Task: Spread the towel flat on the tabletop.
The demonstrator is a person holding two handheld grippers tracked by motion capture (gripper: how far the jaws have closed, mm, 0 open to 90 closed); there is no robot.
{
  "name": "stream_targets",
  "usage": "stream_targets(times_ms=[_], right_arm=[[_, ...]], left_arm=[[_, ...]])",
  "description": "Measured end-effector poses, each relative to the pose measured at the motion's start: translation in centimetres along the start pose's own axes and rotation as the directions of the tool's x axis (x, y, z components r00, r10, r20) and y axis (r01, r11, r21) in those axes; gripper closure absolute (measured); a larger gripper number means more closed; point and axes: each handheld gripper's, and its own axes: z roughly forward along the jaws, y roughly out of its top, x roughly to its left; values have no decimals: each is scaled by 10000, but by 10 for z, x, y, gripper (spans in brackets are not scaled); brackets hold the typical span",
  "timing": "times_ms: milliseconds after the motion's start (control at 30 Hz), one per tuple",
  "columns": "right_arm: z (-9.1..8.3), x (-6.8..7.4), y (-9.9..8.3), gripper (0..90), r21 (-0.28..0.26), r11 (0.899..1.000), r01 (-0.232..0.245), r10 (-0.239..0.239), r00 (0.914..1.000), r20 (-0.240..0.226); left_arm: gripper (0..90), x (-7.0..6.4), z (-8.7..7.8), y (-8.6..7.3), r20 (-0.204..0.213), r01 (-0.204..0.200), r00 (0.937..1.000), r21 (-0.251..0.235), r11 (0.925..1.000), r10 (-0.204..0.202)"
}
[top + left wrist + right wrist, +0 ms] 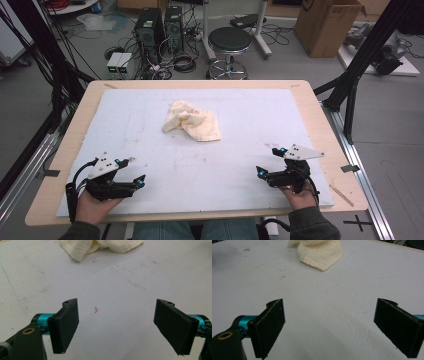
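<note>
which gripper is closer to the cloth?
Roughly even; left by a hair at most. Left gripper sits near-left of the cloth, right gripper near-right. Both open, apart from it.

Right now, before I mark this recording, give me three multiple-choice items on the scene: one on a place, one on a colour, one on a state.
1. Where does the cloth lie on the white mat?
A. beyond both grippers, near the middle
B. under the right gripper
C. hanging over the near edge

2. What colour is the cloth?
A. dark blue
B. pale cream
C. red

3. How do the left gripper and the right gripper stand?
A. both shut on the cloth
B. one open, one shut
C. both open, holding nothing

Answers:
1. A: the high view shows it mid-mat, ahead of both grippers.
2. B: it looks pale cream in all three views.
3. C: each gripper view shows its jaws wide apart with bare mat between.
</note>
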Motion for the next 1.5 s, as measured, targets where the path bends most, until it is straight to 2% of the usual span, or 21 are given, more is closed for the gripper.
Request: stream_targets(times_ms=[333,567,900,1100,1233,1433,1500], right_arm=[[3,1,1,93,39,10000,-14,15,10000,-12],[4,2,2,93,96,9999,120,-119,9999,-72],[7,1,5,93,40,10000,77,-76,9998,-159],[12,-1,14,93,58,10000,0,1,9999,-141],[17,-2,22,93,200,9997,158,-155,9998,-148],[24,-3,34,93,349,9992,187,-177,9994,-287],[29,-4,43,93,441,9987,264,-246,9988,-426]], left_arm=[[206,0,-2,-1,-100,-101,9999,-29,9999,101],[206,1,-2,-2,-201,-53,9998,-17,10000,53],[206,0,0,-1,-197,-10,9998,-60,10000,9],[206,1,1,1,-237,-30,9997,-134,9999,27],[206,2,1,2,-259,-4,9997,-147,9999,1],[206,2,2,3,-233,17,9997,-186,9998,-21],[206,2,3,4,-257,21,9997,-212,9998,-27]])
